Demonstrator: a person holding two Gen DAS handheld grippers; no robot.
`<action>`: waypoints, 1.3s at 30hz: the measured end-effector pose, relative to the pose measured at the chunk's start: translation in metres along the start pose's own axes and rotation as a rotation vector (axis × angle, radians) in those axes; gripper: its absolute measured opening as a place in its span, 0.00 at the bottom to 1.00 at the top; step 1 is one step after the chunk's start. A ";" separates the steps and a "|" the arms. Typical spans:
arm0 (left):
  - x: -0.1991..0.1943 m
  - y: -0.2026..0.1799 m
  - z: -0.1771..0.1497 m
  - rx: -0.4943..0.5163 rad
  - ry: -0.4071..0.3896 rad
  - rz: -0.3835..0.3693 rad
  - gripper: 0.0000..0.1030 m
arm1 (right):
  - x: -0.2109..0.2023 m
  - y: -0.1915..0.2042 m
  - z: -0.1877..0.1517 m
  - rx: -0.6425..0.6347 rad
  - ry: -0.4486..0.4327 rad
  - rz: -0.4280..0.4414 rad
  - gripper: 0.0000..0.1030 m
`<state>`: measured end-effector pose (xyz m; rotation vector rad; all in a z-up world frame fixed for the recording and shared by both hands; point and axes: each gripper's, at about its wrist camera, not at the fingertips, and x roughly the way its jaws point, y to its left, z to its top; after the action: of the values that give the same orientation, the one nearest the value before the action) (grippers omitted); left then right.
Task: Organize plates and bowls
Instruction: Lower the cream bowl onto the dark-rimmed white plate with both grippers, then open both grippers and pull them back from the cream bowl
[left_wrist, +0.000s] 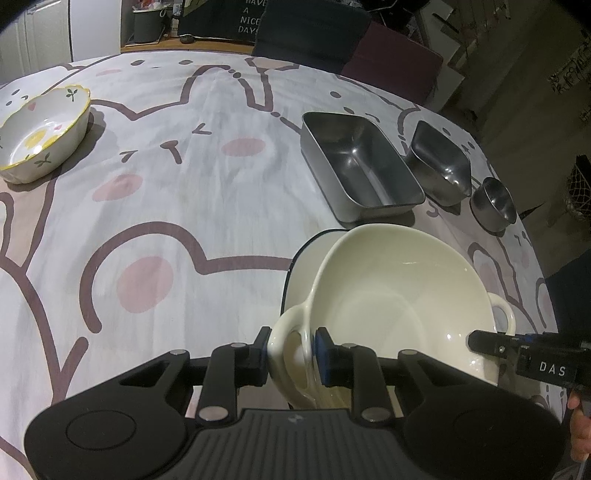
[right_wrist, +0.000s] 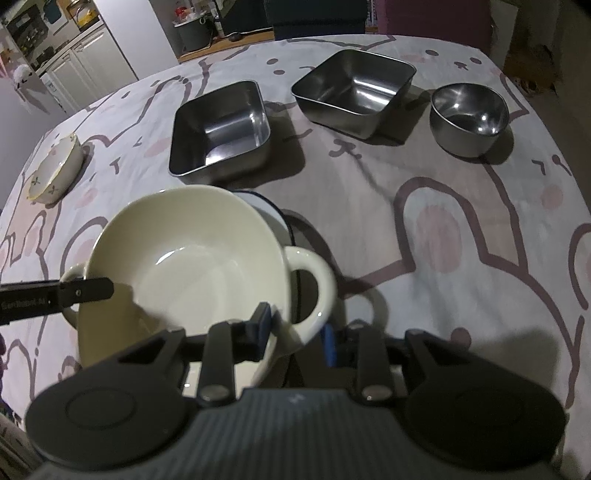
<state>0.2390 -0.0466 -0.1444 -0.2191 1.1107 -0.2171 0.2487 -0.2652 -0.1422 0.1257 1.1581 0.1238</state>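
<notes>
Two tongs were on one cream bowl (left_wrist: 399, 306), one per loop handle. Left tongs (left_wrist: 291, 350) were clamped shut on the near handle (left_wrist: 291, 343). Right tongs (right_wrist: 295, 325) bracketed the other handle (right_wrist: 314, 280), pads apart with the rim between; contact not clear, read as not yet closed. The bowl was tilted over one blue-rimmed plate (right_wrist: 273, 214) at the counter's near edge, probably a two-sided hold to keep it level for nesting on the plate. Count: three steel containers toward the far right edge, namely the rectangular tray (left_wrist: 362, 170), square tin (left_wrist: 439, 162) and round cup (left_wrist: 493, 203). One floral bowl (left_wrist: 40, 133) at the far left edge.
</notes>
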 end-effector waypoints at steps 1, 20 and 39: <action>0.000 0.000 0.000 0.001 0.001 -0.002 0.25 | 0.000 0.000 0.000 0.003 0.000 0.002 0.33; 0.001 0.001 -0.002 0.024 0.037 -0.024 0.27 | -0.002 -0.005 -0.001 0.028 0.001 0.018 0.36; -0.022 -0.006 -0.011 0.082 -0.015 -0.030 0.94 | -0.027 -0.015 -0.012 0.033 -0.072 0.028 0.92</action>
<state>0.2197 -0.0472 -0.1288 -0.1644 1.0822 -0.2865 0.2273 -0.2837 -0.1246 0.1742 1.0870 0.1243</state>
